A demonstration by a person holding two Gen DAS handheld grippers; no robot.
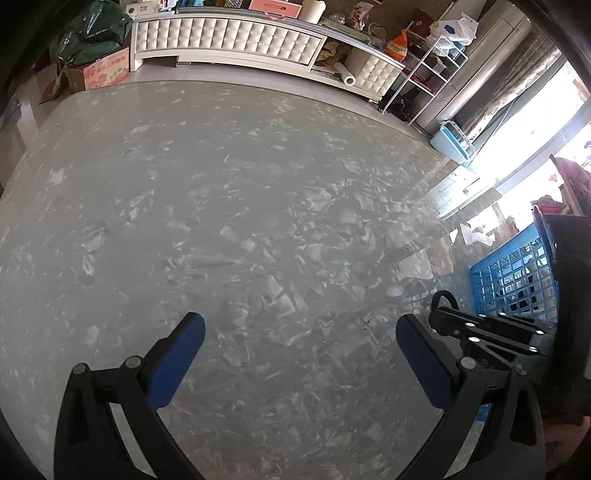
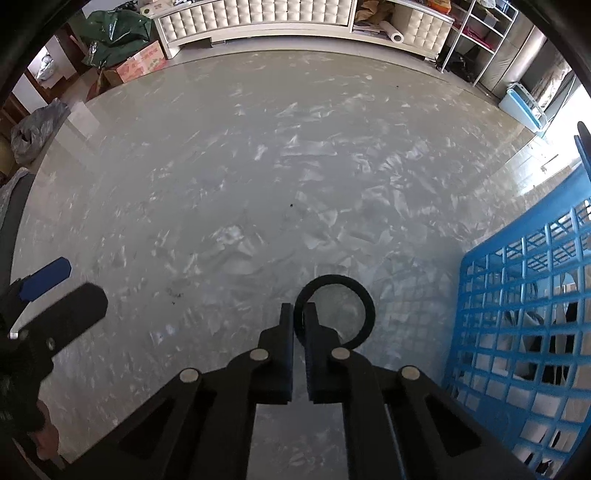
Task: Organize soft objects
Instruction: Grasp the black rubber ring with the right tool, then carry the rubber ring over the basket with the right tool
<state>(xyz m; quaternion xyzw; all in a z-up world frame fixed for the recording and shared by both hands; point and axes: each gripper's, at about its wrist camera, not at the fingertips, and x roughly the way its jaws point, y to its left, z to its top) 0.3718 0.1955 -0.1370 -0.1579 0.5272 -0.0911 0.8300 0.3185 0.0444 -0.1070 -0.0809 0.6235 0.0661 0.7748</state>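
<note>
My right gripper (image 2: 299,314) is shut on a black hair tie (image 2: 365,299), a thin soft ring that sticks out past the fingertips just above the grey marbled table (image 2: 258,166). The ring and the right gripper also show at the right of the left wrist view (image 1: 445,297). A blue lattice basket (image 2: 524,295) stands on the table just right of the right gripper, with white and dark soft items inside; it also shows in the left wrist view (image 1: 513,273). My left gripper (image 1: 299,332) is open and empty over the table, left of the right gripper.
Beyond the table's far edge stand a white tufted cabinet (image 1: 229,35), a cardboard box (image 1: 107,70), a green bag (image 1: 96,27), a white wire rack (image 1: 424,70) and a light blue bin (image 1: 452,142). A bright window is at the right.
</note>
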